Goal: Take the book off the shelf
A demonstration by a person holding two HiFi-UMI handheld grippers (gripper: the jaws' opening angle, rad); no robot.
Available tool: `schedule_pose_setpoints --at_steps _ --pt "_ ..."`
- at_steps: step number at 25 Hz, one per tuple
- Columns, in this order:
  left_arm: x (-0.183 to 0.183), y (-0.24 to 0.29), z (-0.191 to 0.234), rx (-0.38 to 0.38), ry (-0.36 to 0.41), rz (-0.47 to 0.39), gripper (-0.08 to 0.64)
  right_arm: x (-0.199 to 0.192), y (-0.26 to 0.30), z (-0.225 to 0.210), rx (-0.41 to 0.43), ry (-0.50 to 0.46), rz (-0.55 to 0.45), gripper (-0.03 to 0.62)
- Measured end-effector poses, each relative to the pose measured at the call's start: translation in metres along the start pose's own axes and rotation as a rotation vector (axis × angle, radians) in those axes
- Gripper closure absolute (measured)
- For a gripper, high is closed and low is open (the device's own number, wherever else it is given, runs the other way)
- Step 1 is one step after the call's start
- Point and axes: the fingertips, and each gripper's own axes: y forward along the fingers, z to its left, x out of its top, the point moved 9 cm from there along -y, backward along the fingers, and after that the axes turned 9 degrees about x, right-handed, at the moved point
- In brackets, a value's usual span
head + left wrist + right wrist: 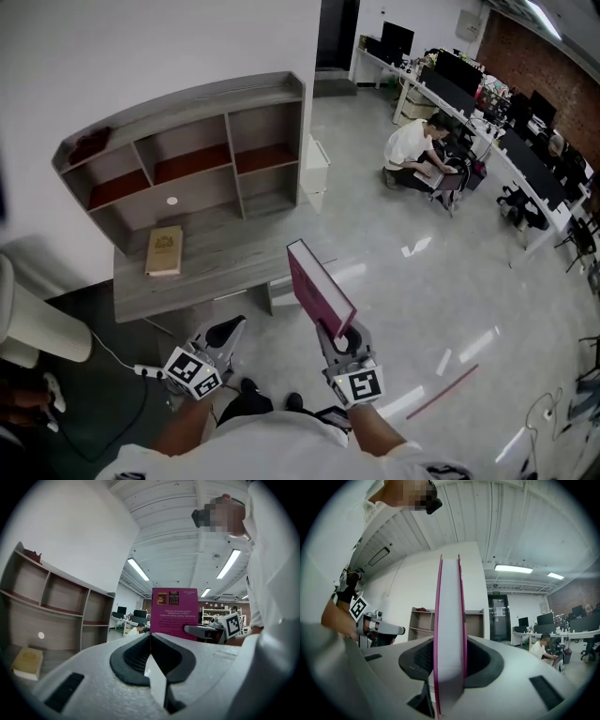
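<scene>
Clamping the magenta book (pixel 320 285) upright, the right gripper (pixel 337 334) holds it well clear of the shelf (pixel 178 111); the left gripper (pixel 232 326) is closed, empty. Removal looks done; setting it down likely follows

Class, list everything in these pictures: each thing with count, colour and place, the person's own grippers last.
shelf: one, grey, against the wall.
tan book: one, tan, flat on the shelf's desk top.
pink book: one, pink, upright in the right gripper.
person: one, white top, crouched by the far desks.
monitors: several, black, on those desks.
left gripper: one, grey, shut, empty.
right gripper: one, grey, shut on the pink book.
</scene>
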Motion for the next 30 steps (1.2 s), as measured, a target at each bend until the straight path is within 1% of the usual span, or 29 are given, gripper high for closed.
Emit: schedule_pose_setpoints --at_steps 4,7,11,15,21,26,30 --pt "0.0 0.0 0.0 -0.018 -0.011 0.0 0.543 -0.002 0.0 0.002 -0.002 0.032 0.004 0.446" --pt "0.006 0.001 0.002 -0.054 -0.001 -0.002 0.543 -0.001 0.004 0.003 0.002 0.052 0.006 0.446" --pt "0.013 -0.002 0.017 -0.094 0.021 -0.015 0.543 0.004 0.017 0.007 -0.013 0.08 0.003 0.446" --pt "0.024 -0.008 0.033 -0.076 0.002 -0.032 0.543 0.009 0.032 0.018 0.015 0.103 0.005 0.446" --pt "0.021 -0.014 0.051 -0.113 -0.002 -0.043 0.543 0.013 0.051 0.037 0.028 0.092 0.015 0.446" --pt "0.024 -0.016 0.052 -0.12 -0.003 -0.064 0.543 0.018 0.05 0.036 0.004 0.079 0.0 0.446" --pt "0.022 -0.023 0.057 -0.106 -0.007 -0.071 0.543 0.02 0.05 0.041 -0.01 0.078 -0.006 0.446"
